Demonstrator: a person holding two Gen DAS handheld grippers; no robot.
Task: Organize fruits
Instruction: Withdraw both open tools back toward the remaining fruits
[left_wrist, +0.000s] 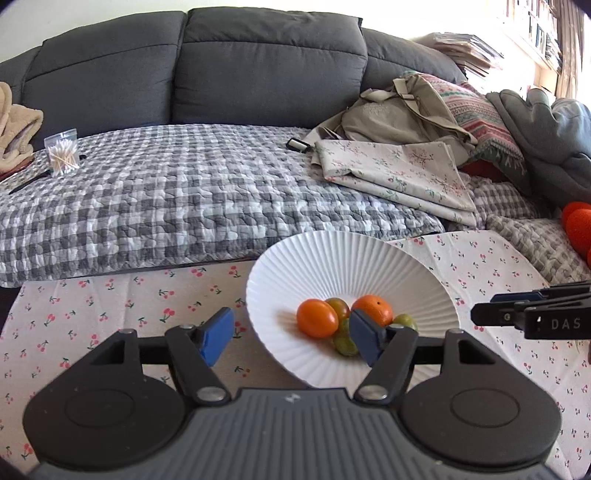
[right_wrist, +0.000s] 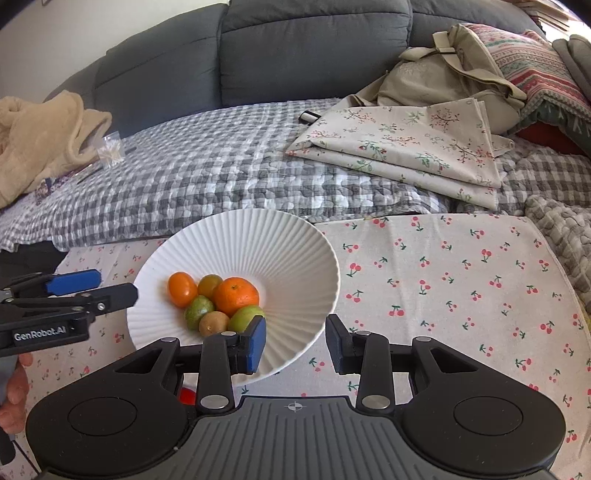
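A white ribbed bowl (left_wrist: 354, 258) (right_wrist: 266, 240) stands on the cherry-print cloth (right_wrist: 443, 277). In it lie an orange tomato (left_wrist: 317, 317) (right_wrist: 181, 290), a mandarin (left_wrist: 372, 309) (right_wrist: 236, 295) and several small green and brownish fruits (right_wrist: 198, 312). My left gripper (left_wrist: 291, 338) (right_wrist: 110, 288) hovers over the bowl's left rim, open, with nothing between its blue pads. My right gripper (right_wrist: 295, 345) (left_wrist: 484, 306) is at the bowl's near right rim. Its jaws stand a little apart and hold nothing. Its left pad hides part of a green fruit (right_wrist: 245, 317).
Behind the table is a grey sofa (left_wrist: 258, 66) under a checked quilt (left_wrist: 184, 192), with a folded floral cloth (right_wrist: 406, 147), a beige bag (right_wrist: 454, 70) and a box of cotton swabs (left_wrist: 62, 155). Red round objects (left_wrist: 576, 225) lie far right. A person's hand (right_wrist: 14, 398) shows at the left edge.
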